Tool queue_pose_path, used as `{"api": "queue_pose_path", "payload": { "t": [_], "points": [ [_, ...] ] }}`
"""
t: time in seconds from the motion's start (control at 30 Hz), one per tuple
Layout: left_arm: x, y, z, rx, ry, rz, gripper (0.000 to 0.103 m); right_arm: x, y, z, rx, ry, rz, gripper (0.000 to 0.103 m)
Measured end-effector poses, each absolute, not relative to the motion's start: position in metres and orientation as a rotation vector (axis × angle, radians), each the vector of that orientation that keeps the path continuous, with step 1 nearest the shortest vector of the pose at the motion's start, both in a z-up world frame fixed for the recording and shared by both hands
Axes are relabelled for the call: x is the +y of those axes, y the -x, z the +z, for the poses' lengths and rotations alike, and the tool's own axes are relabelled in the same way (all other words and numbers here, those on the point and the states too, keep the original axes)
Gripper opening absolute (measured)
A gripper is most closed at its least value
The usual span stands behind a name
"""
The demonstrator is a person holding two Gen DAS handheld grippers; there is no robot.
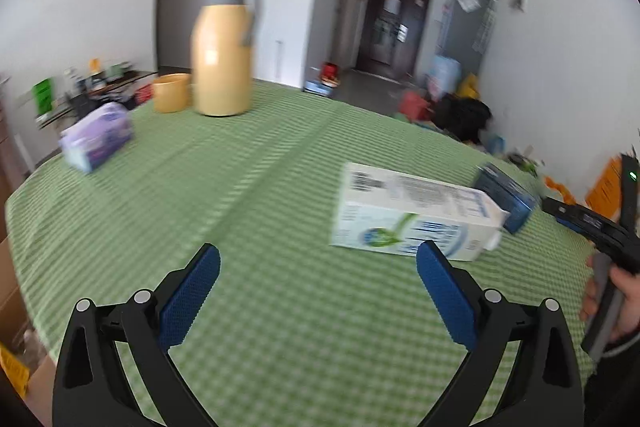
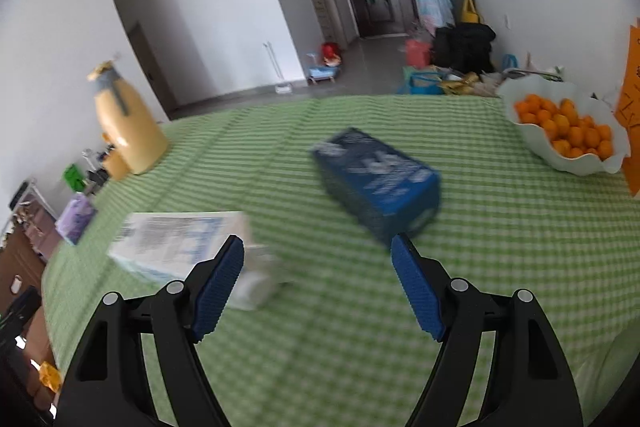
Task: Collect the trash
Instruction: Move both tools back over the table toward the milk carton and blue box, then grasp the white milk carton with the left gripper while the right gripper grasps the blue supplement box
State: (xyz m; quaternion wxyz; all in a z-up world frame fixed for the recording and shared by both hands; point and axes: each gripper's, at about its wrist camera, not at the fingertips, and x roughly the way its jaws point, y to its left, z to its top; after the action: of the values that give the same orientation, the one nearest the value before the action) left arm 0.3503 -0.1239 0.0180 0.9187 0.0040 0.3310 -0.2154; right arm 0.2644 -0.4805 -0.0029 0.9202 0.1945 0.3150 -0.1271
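Both my left gripper (image 1: 318,277) and right gripper (image 2: 317,269) stand wide apart, holding nothing. The white carton (image 1: 416,213) and blue box (image 2: 378,181) lie flat on the green checked tablecloth (image 1: 240,187), just ahead. Recommended: square each gripper across a carton's narrow sides before closing.

Left gripper (image 1: 318,263): jaws spread wide, nothing between the blue pads (image 1: 191,297), angled down and forward. Right gripper (image 2: 318,255): jaws likewise wide apart, blue pads (image 2: 416,291) bare, nothing gripped, angled down and forward. Black finger linkages sharp in both wrist views. Right hand (image 1: 618,301) visible at right edge of left wrist view, fingers wrapped round the black handle of its gripper, dark sleeve cuff below.
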Motion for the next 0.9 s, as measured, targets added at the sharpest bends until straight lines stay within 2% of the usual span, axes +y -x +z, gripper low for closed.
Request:
{"api": "queue_pose_path", "payload": {
  "t": [0.27, 0.53, 0.67, 0.9],
  "points": [
    [-0.189, -0.412, 0.000, 0.793, -0.057, -0.438, 0.095, -0.528, -0.301, -0.014, 0.648, -0.416, -0.241, 0.076],
    [-0.235, -0.463, 0.008, 0.775, -0.188, -0.514, 0.095, -0.546, -0.330, -0.022, 0.596, -0.460, -0.182, 0.078],
    [-0.248, -0.507, -0.007, 0.898, -0.156, -0.399, 0.095, -0.550, -0.330, -0.027, 0.566, -0.510, -0.158, 0.078],
    [-0.250, -0.510, -0.027, 0.989, -0.145, -0.400, 0.095, -0.534, -0.340, -0.026, 0.606, -0.353, -0.180, 0.079]
  ]
}}
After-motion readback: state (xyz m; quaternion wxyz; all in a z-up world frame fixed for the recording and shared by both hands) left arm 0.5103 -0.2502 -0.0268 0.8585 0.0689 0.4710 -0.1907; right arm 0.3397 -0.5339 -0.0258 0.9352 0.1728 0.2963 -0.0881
